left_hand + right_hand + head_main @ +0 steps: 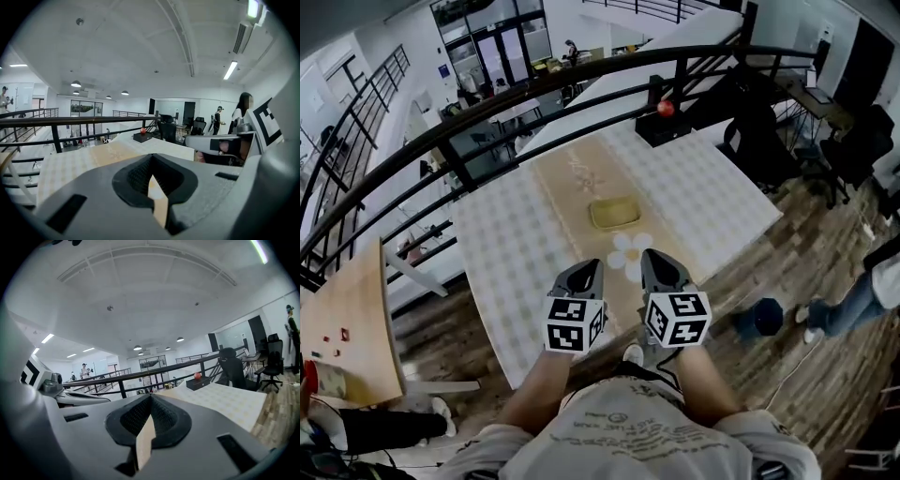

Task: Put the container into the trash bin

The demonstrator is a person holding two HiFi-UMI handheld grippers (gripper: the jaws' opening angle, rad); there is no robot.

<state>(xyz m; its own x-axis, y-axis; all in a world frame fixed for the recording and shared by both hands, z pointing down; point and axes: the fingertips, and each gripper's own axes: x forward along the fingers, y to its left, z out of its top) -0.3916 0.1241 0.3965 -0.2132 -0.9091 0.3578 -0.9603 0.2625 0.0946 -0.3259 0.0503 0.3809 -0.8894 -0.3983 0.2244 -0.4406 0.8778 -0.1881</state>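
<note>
A shallow yellow container point(614, 213) lies on the beige runner in the middle of the checkered table point(516, 244). Both grippers hover over the table's near edge, short of the container and pointing toward it. My left gripper point(584, 269) is shut with nothing between its jaws, and its own view shows the jaws point(151, 163) meeting. My right gripper point(657, 259) beside it is also shut and empty, its jaws closed point(150, 400). The container is hidden behind the jaws in both gripper views.
A white flower-shaped mat point(630, 251) lies between the grippers and the container. A black box with a red ball point(665, 109) stands at the table's far edge by a black railing point(534, 89). A dark blue round thing point(759, 317) sits on the wooden floor at right, near a person's legs point(853, 305).
</note>
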